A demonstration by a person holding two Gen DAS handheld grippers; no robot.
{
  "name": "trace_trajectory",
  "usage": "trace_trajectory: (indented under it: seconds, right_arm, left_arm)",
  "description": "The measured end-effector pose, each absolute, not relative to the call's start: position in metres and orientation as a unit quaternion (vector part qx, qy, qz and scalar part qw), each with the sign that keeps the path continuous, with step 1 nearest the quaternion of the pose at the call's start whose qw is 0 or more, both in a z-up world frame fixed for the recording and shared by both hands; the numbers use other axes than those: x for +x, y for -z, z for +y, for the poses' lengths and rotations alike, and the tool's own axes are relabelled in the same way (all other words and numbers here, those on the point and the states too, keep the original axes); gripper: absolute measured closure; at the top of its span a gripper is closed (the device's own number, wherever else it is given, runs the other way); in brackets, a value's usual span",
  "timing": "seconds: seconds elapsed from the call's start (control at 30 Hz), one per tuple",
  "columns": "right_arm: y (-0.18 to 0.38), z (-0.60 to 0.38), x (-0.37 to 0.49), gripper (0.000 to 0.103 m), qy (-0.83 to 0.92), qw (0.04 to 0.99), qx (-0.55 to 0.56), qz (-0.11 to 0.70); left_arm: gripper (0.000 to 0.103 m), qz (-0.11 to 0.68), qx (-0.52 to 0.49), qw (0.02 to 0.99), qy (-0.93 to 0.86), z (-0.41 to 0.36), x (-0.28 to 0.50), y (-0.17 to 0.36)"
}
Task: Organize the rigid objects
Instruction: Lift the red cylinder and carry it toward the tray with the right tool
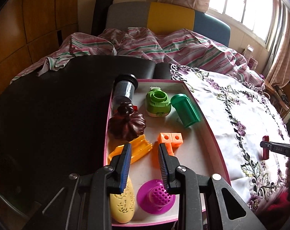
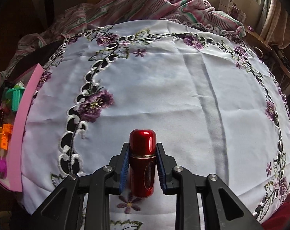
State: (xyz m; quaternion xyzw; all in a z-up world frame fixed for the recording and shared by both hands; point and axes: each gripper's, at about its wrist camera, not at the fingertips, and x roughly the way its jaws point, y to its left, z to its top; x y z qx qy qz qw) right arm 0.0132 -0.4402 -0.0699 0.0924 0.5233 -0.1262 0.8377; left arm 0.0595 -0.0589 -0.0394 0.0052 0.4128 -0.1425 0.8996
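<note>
A glossy red bottle [image 2: 143,163] stands upright over the white embroidered cloth [image 2: 183,88], with my right gripper [image 2: 142,145] shut on its body just below the cap. In the left wrist view the same red bottle [image 1: 265,149] shows at the far right in the right gripper [image 1: 264,145]. My left gripper [image 1: 144,145] hovers over the pink-rimmed tray [image 1: 208,126], fingers apart with nothing between them. Beneath it lie an orange block piece [image 1: 170,139], a yellow-orange ridged piece [image 1: 139,149], a magenta disc with a knob [image 1: 154,197] and a yellow oblong [image 1: 124,205].
Farther back in the tray are a dark brown pumpkin shape [image 1: 127,124], a black-lidded jar [image 1: 124,89], a green round gadget [image 1: 158,102] and a green cup [image 1: 185,109] on its side. A dark tabletop [image 1: 49,115] lies left of the tray. Striped bedding [image 1: 145,44] is behind.
</note>
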Motion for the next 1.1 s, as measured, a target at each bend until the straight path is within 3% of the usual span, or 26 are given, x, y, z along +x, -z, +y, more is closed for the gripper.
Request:
trace_trajectory:
  seconds: [0.43, 0.73, 1.1]
  right_arm:
    - [0.017, -0.308, 0.045, 0.077, -0.053, 0.874, 0.083, 0.476]
    - [0.038, -0.216, 0.071, 0.077, -0.131, 0.849, 0.064, 0.508]
    - [0.056, -0.203, 0.095, 0.077, -0.149, 0.810, 0.035, 0.567]
  left_arm:
    - [0.074, 0.412, -0.022, 0.904, 0.115, -0.029, 0.058, 0.041]
    - [0.074, 0.414, -0.037, 0.905, 0.093, -0.003, 0.056, 0.044]
    - [0.074, 0.419, -0.051, 0.903, 0.085, 0.014, 0.056, 0.047]
